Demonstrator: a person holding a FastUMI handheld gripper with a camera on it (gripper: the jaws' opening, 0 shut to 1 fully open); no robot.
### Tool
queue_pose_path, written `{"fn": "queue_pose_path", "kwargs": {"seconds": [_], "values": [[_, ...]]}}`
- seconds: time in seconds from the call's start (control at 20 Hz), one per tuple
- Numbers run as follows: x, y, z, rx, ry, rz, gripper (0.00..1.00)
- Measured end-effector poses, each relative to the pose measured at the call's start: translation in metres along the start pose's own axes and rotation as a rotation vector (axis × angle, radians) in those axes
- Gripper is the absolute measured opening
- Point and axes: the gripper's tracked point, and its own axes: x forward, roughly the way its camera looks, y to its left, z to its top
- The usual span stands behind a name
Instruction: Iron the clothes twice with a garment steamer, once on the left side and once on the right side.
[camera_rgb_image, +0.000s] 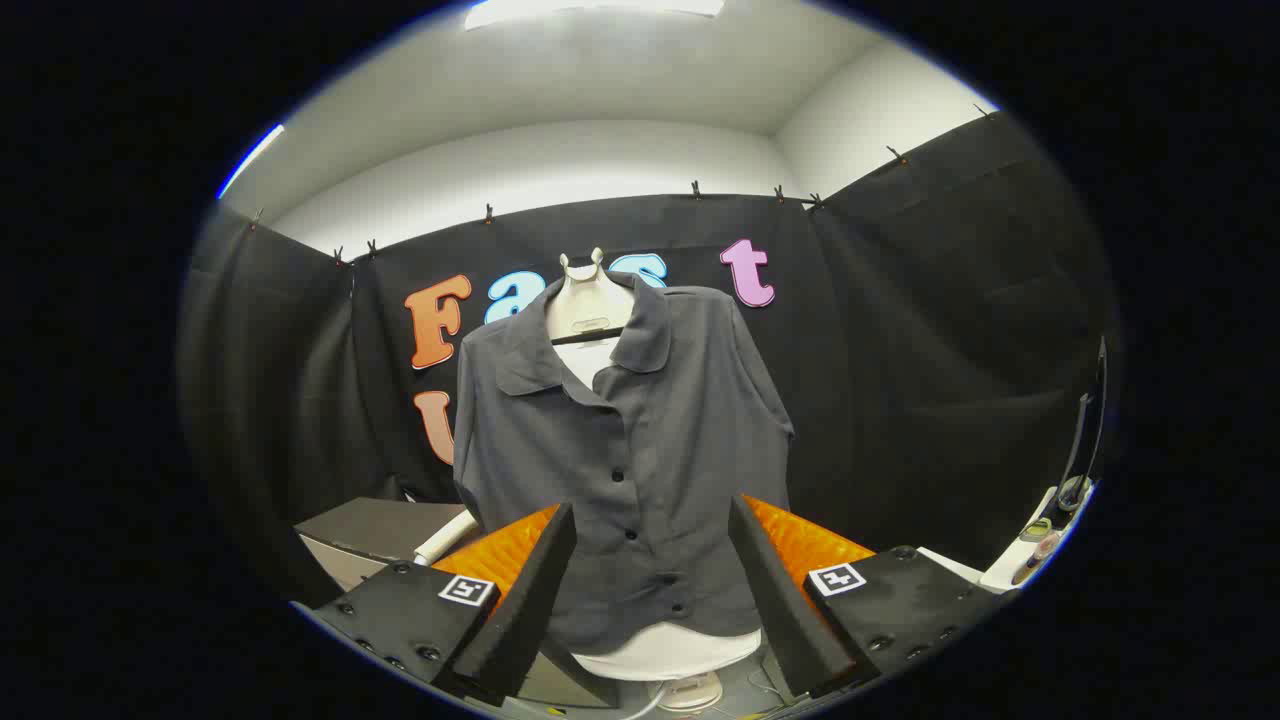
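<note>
Straight ahead at twelve o'clock hung a grey shirt (630, 440) (buttoned), beyond the hand-held gripper (650, 590), fingers apart, empty.

A dark grey button-front blouse (640, 440) with matching dark buttons hangs on a cream-white mannequin form (588, 300) — plain, no pattern. Behind it, black cloth (900, 350) covers the far wall; above, the ceiling (600, 80) is white.

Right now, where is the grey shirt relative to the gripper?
In the gripper view, the grey button-up shirt hangs on a white mannequin form against the black cloth wall, straight ahead of the open gripper, its hem showing between the two fingers.
</note>
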Motion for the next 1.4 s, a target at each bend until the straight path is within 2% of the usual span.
{"fn": "queue_pose_path", "kwargs": {"seconds": [0.35, 0.7, 1.0, 1.4], "values": [[0.0, -0.028, 0.01, 0.008, -0.016, -0.042, 0.98], [0.005, -0.016, 0.013, -0.013, -0.03, -0.046, 0.98], [0.009, 0.042, 0.023, -0.053, -0.048, 0.026, 0.98], [0.024, 0.151, 0.004, -0.108, -0.011, 0.104, 0.98]]}}
